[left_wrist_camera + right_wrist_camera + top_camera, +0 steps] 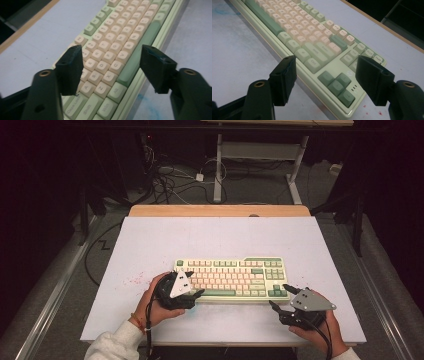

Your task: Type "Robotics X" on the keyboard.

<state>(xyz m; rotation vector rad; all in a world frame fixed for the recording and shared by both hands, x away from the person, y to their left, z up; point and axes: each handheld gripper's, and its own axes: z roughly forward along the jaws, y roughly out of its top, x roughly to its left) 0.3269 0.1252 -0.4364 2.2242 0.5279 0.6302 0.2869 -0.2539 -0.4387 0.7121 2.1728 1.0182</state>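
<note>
A pale green keyboard (231, 279) with cream and dark green keys lies across the middle of the white table top. My left gripper (195, 284) hovers over its left end, jaws open. In the left gripper view the letter keys of the keyboard (117, 37) show between the open jaws of the left gripper (113, 67), with nothing held. My right gripper (280, 296) sits off the keyboard's front right corner, also open. In the right gripper view the right gripper (325, 75) frames the arrow keys of the keyboard (312, 32) without touching them.
The white table top (150, 245) has faint red specks left of the keyboard and a wooden strip (220, 210) along its far edge. Beyond it, cables (170, 180) and a desk frame (260, 150) stand on the floor. Metal rails run along both sides.
</note>
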